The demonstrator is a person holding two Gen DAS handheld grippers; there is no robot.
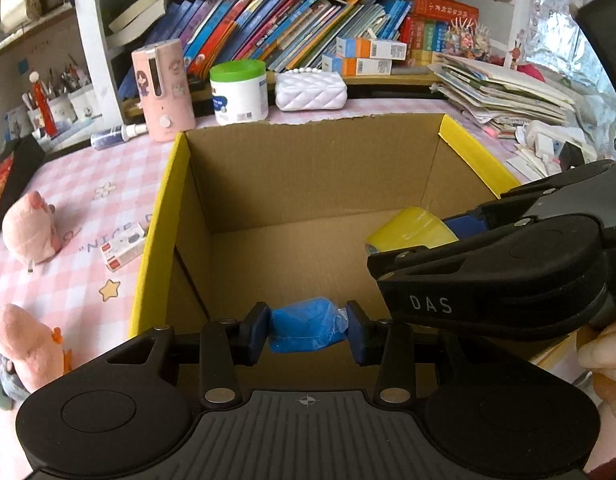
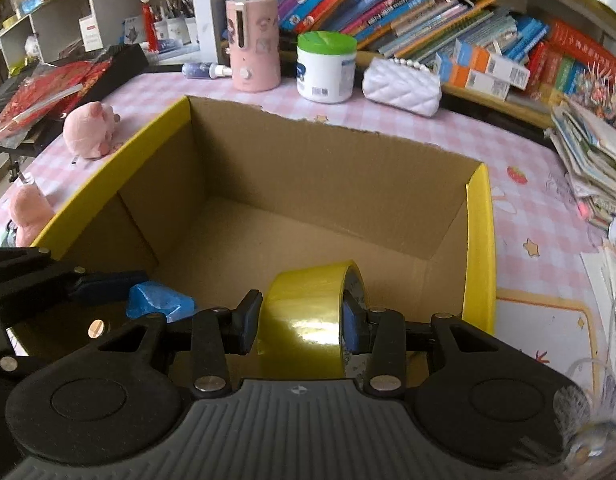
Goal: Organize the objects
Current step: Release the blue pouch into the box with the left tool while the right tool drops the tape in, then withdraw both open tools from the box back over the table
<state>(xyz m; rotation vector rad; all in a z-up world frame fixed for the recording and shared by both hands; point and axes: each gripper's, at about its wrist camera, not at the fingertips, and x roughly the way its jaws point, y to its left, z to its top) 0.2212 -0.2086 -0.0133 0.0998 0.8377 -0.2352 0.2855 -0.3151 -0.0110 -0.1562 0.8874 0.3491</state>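
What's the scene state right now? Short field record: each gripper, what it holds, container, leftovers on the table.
left gripper: shut on blue wrapped bundle, held over the box
right gripper: shut on yellow tape roll, held over the box
container: open cardboard box, yellow outside, nothing seen lying on its floor
table: pink checked cloth
outside box: two pink plush pigs, green-lidded white jar, white quilted purse
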